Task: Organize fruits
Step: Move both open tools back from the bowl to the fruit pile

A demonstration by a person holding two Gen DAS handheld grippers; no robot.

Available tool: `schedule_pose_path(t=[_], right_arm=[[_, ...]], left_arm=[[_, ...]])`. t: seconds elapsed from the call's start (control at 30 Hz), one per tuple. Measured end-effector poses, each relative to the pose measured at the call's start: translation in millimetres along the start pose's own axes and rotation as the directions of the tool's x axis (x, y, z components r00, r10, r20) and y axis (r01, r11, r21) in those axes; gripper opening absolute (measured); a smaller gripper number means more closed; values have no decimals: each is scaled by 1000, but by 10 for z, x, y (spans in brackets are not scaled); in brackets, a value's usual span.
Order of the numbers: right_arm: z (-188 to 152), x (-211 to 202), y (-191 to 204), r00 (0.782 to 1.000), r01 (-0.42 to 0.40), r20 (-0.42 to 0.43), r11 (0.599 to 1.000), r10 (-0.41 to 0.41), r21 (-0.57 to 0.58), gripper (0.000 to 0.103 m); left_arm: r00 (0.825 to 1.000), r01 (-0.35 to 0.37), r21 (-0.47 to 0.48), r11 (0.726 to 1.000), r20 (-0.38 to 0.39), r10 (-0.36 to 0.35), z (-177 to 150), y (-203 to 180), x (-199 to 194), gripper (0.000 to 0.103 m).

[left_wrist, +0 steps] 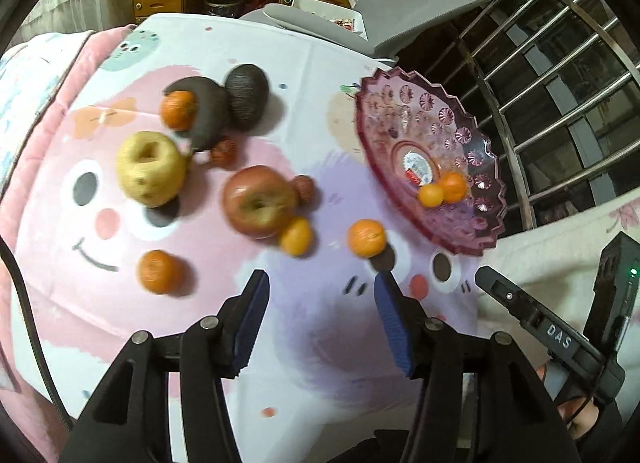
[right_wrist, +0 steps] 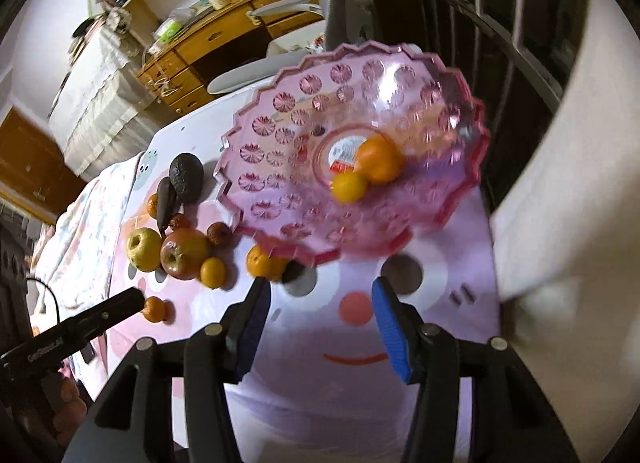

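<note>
Pink cut-glass dish (right_wrist: 352, 151) sits at the right of the cartoon-print tablecloth (left_wrist: 312, 343), holding a mandarin (right_wrist: 378, 159) and a smaller yellow-orange citrus (right_wrist: 349, 186) that touch each other beside the label at its centre. Left gripper (left_wrist: 322, 295) and right gripper (right_wrist: 320, 301) both hover with fingers spread wide, gripping nothing. Loose on the cloth lie a red apple (left_wrist: 259, 201), a yellow apple (left_wrist: 150, 169), two avocados (left_wrist: 246, 97) (dark, side by side) and several more mandarins (left_wrist: 366, 237), the nearest just beside the dish.
</note>
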State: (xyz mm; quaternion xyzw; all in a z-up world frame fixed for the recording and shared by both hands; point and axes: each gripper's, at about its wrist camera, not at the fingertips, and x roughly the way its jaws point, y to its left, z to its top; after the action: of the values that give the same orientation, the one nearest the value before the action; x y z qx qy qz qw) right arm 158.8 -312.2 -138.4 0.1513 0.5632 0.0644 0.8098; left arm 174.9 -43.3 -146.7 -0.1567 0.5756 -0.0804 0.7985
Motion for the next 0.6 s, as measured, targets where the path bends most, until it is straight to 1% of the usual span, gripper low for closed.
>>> schedule_pose_path(t=[0.17, 0.3, 0.47, 0.6], right_arm=[[-245, -3, 181, 1000, 9, 4, 992, -9, 126, 53], [-458, -21, 373, 999, 4, 33, 975, -12, 223, 54], [-685, -40, 617, 997, 1, 72, 952, -25, 306, 54], [-875, -61, 784, 994, 13, 97, 933, -51, 359, 58]], left_arm=[[1000, 1, 36, 999, -11, -1, -65, 391, -248, 56], [1000, -3, 80, 997, -11, 4, -94, 708, -448, 60], [1000, -4, 137, 990, -26, 8, -109, 1050, -585, 60], [999, -3, 191, 982, -43, 12, -109, 1229, -630, 63]])
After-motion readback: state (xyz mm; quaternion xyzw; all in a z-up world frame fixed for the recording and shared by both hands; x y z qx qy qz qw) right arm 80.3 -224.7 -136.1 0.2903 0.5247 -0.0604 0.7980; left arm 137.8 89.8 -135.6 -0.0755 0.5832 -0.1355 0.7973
